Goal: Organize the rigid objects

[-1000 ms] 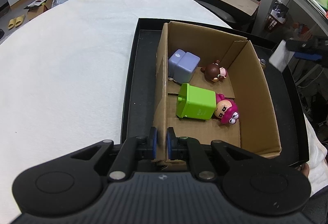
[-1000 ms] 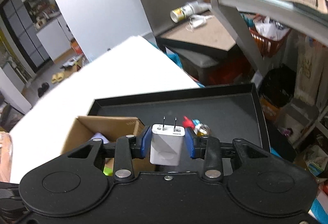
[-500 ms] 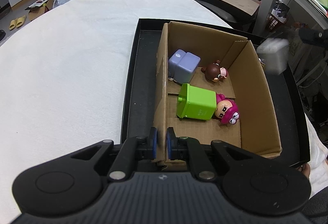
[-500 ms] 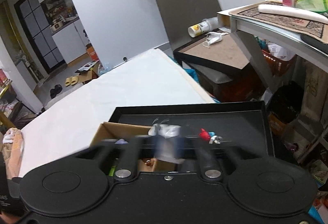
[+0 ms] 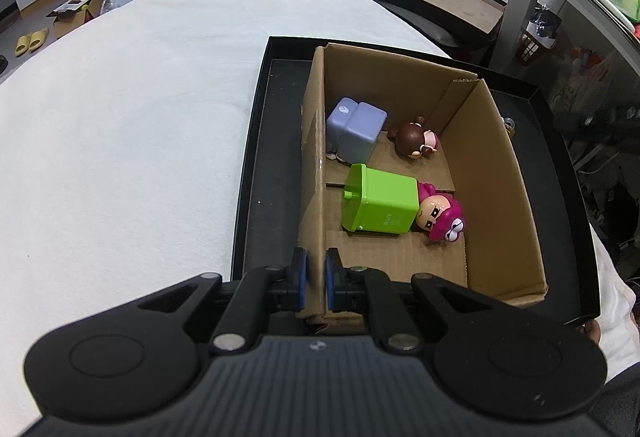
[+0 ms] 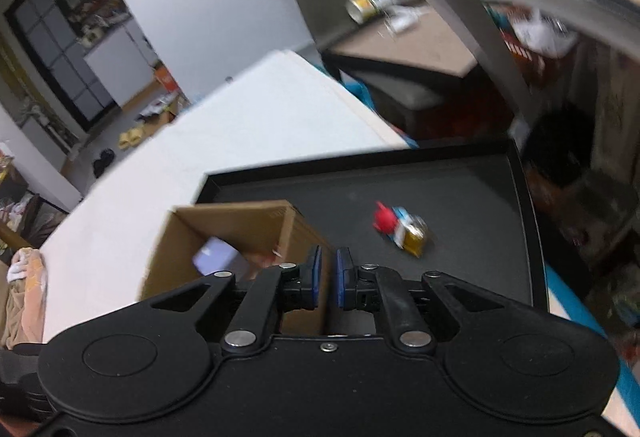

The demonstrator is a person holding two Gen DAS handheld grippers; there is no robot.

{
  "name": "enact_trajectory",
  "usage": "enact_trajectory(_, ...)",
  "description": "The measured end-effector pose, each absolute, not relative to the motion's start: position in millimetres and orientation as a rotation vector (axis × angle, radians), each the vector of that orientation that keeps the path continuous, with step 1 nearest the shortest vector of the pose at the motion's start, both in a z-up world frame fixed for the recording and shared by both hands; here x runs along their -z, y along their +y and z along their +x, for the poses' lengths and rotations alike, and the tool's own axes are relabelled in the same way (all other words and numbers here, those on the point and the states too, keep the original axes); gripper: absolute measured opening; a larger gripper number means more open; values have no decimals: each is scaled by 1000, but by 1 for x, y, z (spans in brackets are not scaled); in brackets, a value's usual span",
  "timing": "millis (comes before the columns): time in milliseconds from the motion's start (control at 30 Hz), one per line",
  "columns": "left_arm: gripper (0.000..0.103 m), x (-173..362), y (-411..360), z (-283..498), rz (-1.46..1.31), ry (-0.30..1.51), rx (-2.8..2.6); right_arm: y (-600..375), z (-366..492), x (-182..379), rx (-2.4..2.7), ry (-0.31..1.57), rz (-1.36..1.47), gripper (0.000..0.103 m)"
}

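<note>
While the left gripper (image 5: 316, 279) stays clamped on the cardboard box (image 5: 508, 173) wall, the right gripper (image 6: 327, 279), shut and empty, has the red-blue-gold toy (image 6: 402, 228) ahead-right on the black tray (image 6: 472, 197), lying diagonally.

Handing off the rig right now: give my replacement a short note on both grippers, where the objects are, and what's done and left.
Left gripper: shut on the near wall of the brown cardboard box, steadying it.
Right gripper: shut, nothing in it.
In the box: lilac plastic block, green toy bin, brown-haired figurine, pink-haired figurine.
Left: the red, blue and gold toy lies on the black tray beside the box.
</note>
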State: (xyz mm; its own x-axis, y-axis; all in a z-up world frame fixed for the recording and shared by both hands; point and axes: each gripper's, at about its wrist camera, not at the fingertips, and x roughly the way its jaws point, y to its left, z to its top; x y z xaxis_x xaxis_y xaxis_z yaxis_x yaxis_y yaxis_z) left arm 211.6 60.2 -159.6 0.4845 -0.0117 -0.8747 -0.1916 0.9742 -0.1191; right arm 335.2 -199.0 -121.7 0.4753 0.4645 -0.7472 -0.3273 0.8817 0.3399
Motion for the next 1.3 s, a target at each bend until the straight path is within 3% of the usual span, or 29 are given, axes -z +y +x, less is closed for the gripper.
enact_trajectory(67,9,159,61,212,-215,1062,-106,-199,338,133,-464,999,150,23)
enact_trajectory(133,9,159,62,211,-220,1061,-102,-198,340,141,-437,1031,146,44)
enact_trajectory(167,9,159,62,211,-221,1060,-100,-197,341,144,-429,1037,145,46)
enact_trajectory(400,9,161,66,210,-236,1055,-89,-192,354,171,-370,1100,169,48)
enact_trajectory(533,9,161,67,210,-240,1054,-82,-188,363,187,-318,1121,185,56)
enact_trajectory(900,9,161,68,210,-245,1054,-72,-178,369,218,-255,1161,134,60)
enact_trajectory(1300,9,160,63,211,-227,1059,-82,-179,354,215,-269,1176,36,61)
